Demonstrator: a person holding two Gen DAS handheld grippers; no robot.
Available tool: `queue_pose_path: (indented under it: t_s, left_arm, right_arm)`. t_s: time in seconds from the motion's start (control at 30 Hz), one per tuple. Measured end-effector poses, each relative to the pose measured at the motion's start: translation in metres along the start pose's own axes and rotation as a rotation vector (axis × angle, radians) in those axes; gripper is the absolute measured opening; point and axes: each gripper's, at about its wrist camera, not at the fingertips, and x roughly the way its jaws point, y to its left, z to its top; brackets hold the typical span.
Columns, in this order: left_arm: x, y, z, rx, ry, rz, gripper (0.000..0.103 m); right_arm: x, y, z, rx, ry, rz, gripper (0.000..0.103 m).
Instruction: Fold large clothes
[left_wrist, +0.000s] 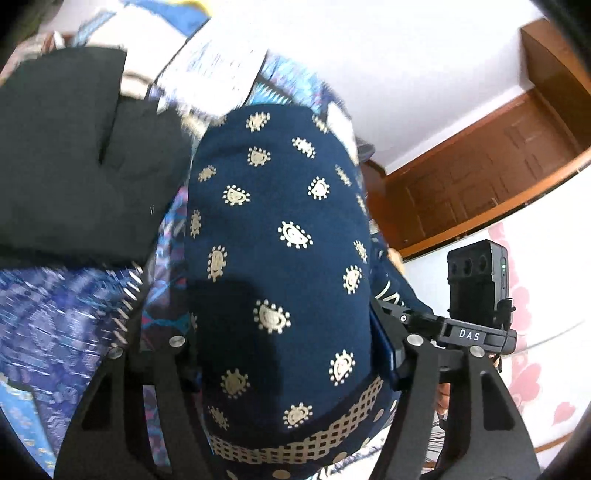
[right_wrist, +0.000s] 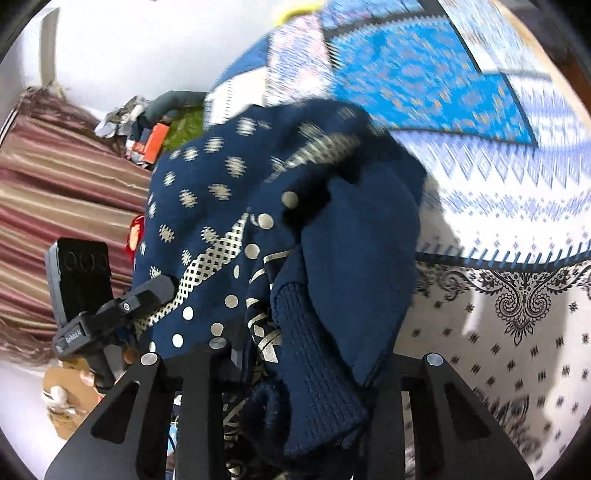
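Both grippers pinched the navy printed garment (left_wrist: 280, 236), the left gripper (left_wrist: 291, 354) at its banded hem and the right gripper (right_wrist: 295, 369) on bunched cloth by the ribbed cuff (right_wrist: 314, 354), draped between them above the patterned bedspread (right_wrist: 498, 206).

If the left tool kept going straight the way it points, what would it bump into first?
Most likely the navy patterned garment, which already fills the space between the left tool and everything ahead. The blue patterned bedspread lies beyond, though depth is unclear.
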Motion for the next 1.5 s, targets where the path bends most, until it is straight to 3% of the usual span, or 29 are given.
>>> queue_pose_path:
  t_s: [0.2,0.33,0.5,0.6,0.8,0.93,1.0,1.07,1.17,1.37,1.5]
  left_arm:
    - [-0.095,-0.017,0.021,0.080,-0.126,-0.014,0.067]
    - [-0.154,-0.016,0.037,0.111,-0.213,0.010,0.067]
    - [-0.204,0.009,0.065,0.118,-0.299,0.038,0.067]
    - [-0.218,0.046,0.085,0.087,-0.327,0.047,0.067]
    - [-0.191,0.134,0.120,0.010,-0.296,0.119,0.067]
    - [-0.132,0.216,0.115,-0.122,-0.192,0.236,0.069]
    - [-0.121,0.238,0.104,-0.152,-0.201,0.203,0.074]
    - [-0.121,0.240,0.097,-0.142,-0.222,0.170,0.076]
    - [-0.126,0.220,0.095,-0.061,-0.232,0.262,0.076]
    - [-0.149,0.188,0.084,-0.018,-0.246,0.402,0.076]
    - [-0.185,0.152,0.063,0.062,-0.317,0.486,0.076]
  right_arm:
    - [-0.025,0.066,0.010,-0.125,-0.107,0.021,0.028]
    - [-0.019,0.113,0.029,-0.192,-0.155,0.058,0.028]
    - [0.005,0.163,0.053,-0.270,-0.200,0.087,0.028]
    - [0.027,0.181,0.069,-0.297,-0.206,0.093,0.028]
    - [0.090,0.181,0.081,-0.327,-0.187,0.039,0.028]
    - [0.157,0.155,0.087,-0.290,-0.085,-0.053,0.028]
    - [0.193,0.131,0.084,-0.259,-0.011,-0.087,0.030]
    - [0.202,0.119,0.079,-0.251,-0.014,-0.077,0.035]
    - [0.189,0.114,0.071,-0.257,-0.048,-0.100,0.044]
    - [0.149,0.132,0.056,-0.340,-0.089,-0.224,0.044]
    - [0.100,0.150,0.036,-0.386,-0.194,-0.262,0.044]
